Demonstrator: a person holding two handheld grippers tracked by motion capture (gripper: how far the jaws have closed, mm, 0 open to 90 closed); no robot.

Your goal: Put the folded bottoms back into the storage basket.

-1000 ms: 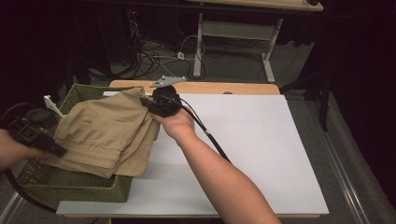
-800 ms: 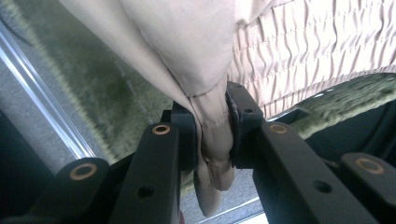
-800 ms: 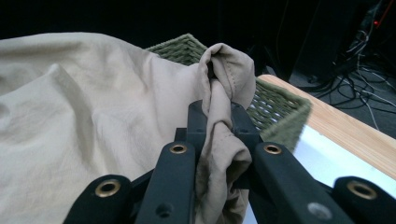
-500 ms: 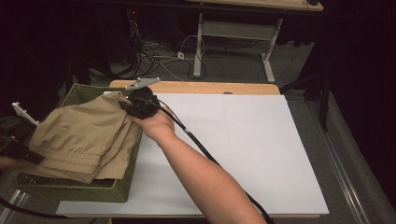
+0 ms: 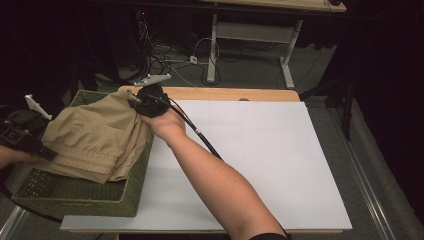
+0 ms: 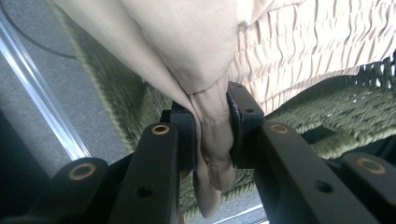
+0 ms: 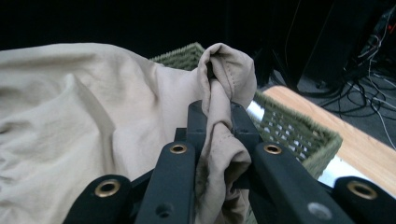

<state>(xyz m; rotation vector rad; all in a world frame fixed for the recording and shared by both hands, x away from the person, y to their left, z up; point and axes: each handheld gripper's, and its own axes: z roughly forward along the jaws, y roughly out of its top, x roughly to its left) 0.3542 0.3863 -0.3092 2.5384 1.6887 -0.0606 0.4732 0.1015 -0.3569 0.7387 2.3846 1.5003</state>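
A folded tan garment (image 5: 95,137) with an elastic waistband hangs over a green woven basket (image 5: 75,197) at the table's left edge. My right gripper (image 5: 134,99) is shut on a bunched corner of the tan garment (image 7: 219,116) above the basket's far right corner. My left gripper (image 5: 42,150) is at the basket's left side, shut on a fold of the tan garment (image 6: 212,135) near its gathered waistband. The basket's weave (image 6: 327,126) lies beneath the cloth.
A white sheet (image 5: 260,160) covers the wooden table (image 5: 225,94). The basket's rim (image 7: 299,130) stands just right of the right gripper. A desk frame (image 5: 250,35) and loose cables (image 5: 165,50) are on the floor beyond the table.
Both grippers carried the tan garment leftward, from partly over the white sheet to over the basket. The right hand moved left and farther back; the left hand shifted left.
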